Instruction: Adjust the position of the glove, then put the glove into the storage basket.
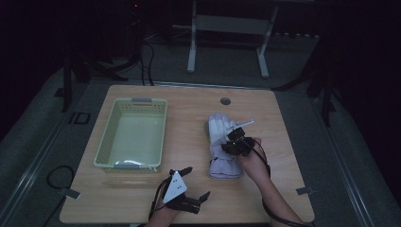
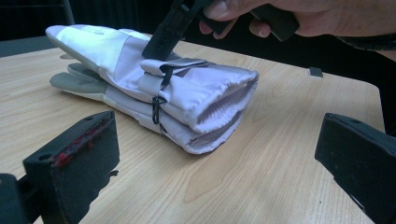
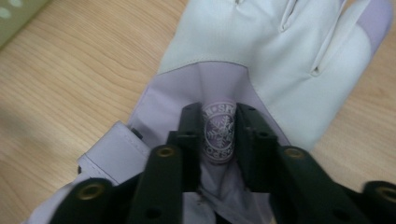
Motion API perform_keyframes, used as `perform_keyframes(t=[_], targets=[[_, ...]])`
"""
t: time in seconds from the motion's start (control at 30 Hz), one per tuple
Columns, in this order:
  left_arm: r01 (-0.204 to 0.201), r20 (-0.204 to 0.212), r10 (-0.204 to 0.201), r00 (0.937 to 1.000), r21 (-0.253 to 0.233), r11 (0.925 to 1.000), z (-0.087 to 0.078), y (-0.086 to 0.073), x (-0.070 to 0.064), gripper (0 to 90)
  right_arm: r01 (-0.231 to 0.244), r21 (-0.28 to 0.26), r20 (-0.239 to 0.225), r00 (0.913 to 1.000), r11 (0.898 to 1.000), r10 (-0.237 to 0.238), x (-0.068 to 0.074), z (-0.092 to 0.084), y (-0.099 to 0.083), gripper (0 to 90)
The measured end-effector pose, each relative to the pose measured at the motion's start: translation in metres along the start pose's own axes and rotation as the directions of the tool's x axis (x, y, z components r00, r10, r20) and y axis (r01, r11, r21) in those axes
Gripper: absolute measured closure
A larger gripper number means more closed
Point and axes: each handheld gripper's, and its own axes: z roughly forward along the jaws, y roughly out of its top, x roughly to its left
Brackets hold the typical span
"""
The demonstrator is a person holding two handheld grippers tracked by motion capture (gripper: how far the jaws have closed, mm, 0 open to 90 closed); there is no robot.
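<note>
The left tongs (image 1: pixel 191 183) are seen in the high view as a black frame with two black jaws, topped by a grey three-cornered plate (image 1: pixel 175 186) marked with small dark dots. In the left gripper view, blocky matt black jaws are shown; red wear is carried along the inner edge of the one at 8 o'clock, beside a round hole. The right tongs (image 3: pixel 219 133) are built of black bars set with brass-coloured ringed screw holes. A small green light is shown on their body in the high view, and a black cable (image 1: pixel 279 215) is trailed along the bare forearm toward 6 o'clock.
</note>
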Motion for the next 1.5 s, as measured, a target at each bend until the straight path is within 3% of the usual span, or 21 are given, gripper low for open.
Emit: perform_keyframes(t=[0.13, 0.3, 0.4, 0.63, 0.73, 0.8, 0.83, 0.87, 0.97, 1.03, 1.1, 1.13, 1.2, 1.23, 1.3, 1.37, 1.4, 1.43, 1.5], targets=[[0.011, 0.0, -0.011, 0.9999, -0.002, 0.9999, 0.0, 0.0, 0.001, 0.0, 0.008, -0.027, -0.014, 0.9999, 1.0, -0.009, -0.003, -0.006, -0.001, 62.9], [0.015, -0.003, -0.015, 0.9999, -0.002, 0.9999, 0.0, 0.0, 0.001, 0.0, 0.024, -0.069, -0.055, 0.9981, 0.997, -0.027, -0.007, -0.016, -0.004, 44.8], [0.024, -0.004, -0.024, 0.9997, 0.002, 0.9997, 0.0, 0.0, 0.002, 0.0, 0.015, -0.108, -0.093, 0.9953, 0.994, -0.025, -0.013, -0.024, -0.006, 32.8], [0.024, -0.024, -0.023, 0.9994, 0.036, 0.999, 0.002, 0.001, 0.003, 0.0, -0.005, -0.151, -0.152, 0.9883, 0.989, -0.018, -0.028, -0.034, -0.018, 17.0], [0.025, -0.031, -0.023, 0.9993, 0.056, 0.9981, 0.004, 0.002, 0.003, 0.0, 0.012, -0.18, -0.155, 0.9871, 0.984, -0.04, -0.031, -0.036, -0.024, 16.7], [0.023, -0.043, -0.02, 0.9988, 0.071, 0.9972, 0.005, 0.003, 0.003, 0.0, 0.059, -0.218, -0.122, 0.9887, 0.974, -0.088, -0.032, -0.036, -0.028, 15.1], [0.036, -0.055, -0.03, 0.998, 0.104, 0.9939, 0.008, 0.004, 0.003, 0.0, 0.076, -0.235, -0.11, 0.9885, 0.969, -0.104, -0.032, -0.037, -0.029, 14.6], [0.035, -0.064, -0.027, 0.9976, 0.115, 0.9928, 0.009, 0.004, 0.003, 0.0, 0.109, -0.259, -0.086, 0.9871, 0.96, -0.135, -0.031, -0.036, -0.032, 14.6], [0.042, -0.084, -0.031, 0.996, 0.134, 0.9901, 0.01, 0.009, 0.004, 0.0, 0.123, -0.274, -0.075, 0.986, 0.954, -0.149, -0.031, -0.037, -0.035, 14.2], [0.043, -0.087, -0.031, 0.9957, 0.144, 0.9886, 0.01, 0.011, 0.004, 0.0, 0.106, -0.282, -0.08, 0.9877, 0.954, -0.134, -0.032, -0.039, -0.038, 13.4], [0.054, -0.091, -0.038, 0.9951, 0.184, 0.9815, 0.011, 0.02, 0.003, 0.0, 0.104, -0.304, -0.059, 0.9901, 0.947, -0.127, -0.033, -0.041, -0.04, 12.5], [0.052, -0.096, -0.033, 0.9949, 0.206, 0.9771, 0.012, 0.024, 0.003, 0.6, 0.104, -0.316, -0.07, 0.9886, 0.943, -0.133, -0.033, -0.042, -0.041, 11.1], [0.052, -0.094, -0.032, 0.995, 0.217, 0.9747, 0.013, 0.028, 0.003, 0.6, 0.103, -0.31, -0.084, 0.9872, 0.945, -0.135, -0.034, -0.043, -0.043, 9.8], [0.058, -0.103, -0.036, 0.994, 0.218, 0.9742, 0.016, 0.036, 0.004, 0.5, 0.111, -0.306, -0.059, 0.989, 0.945, -0.136, -0.035, -0.043, -0.044, 10.6], [0.072, -0.138, -0.041, 0.9897, 0.229, 0.9707, 0.021, 0.047, 0.005, 0.5, 0.113, -0.306, -0.05, 0.9897, 0.945, -0.134, -0.037, -0.045, -0.044, 12.2], [0.107, -0.114, -0.083, 0.99, 0.22, 0.9697, 0.025, 0.059, 0.009, 0.6, 0.126, -0.323, -0.042, 0.9882, 0.938, -0.147, -0.039, -0.047, -0.043, 13.8], [0.107, -0.114, -0.083, 0.99, 0.22, 0.9697, 0.025, 0.059, 0.009, 0.6, 0.126, -0.323, -0.042, 0.9882, 0.938, -0.147, -0.039, -0.047, -0.043, 13.8], [0.121, -0.113, -0.096, 0.9889, 0.233, 0.9651, 0.032, 0.071, 0.013, 0.6, 0.121, -0.326, -0.05, 0.9882, 0.938, -0.145, -0.043, -0.047, -0.041, 14.6], [0.139, -0.12, -0.113, 0.9864, 0.243, 0.9601, 0.04, 0.081, 0.017, 0.9, 0.114, -0.33, -0.043, 0.9898, 0.937, -0.136, -0.045, -0.046, -0.039, 18.5]])
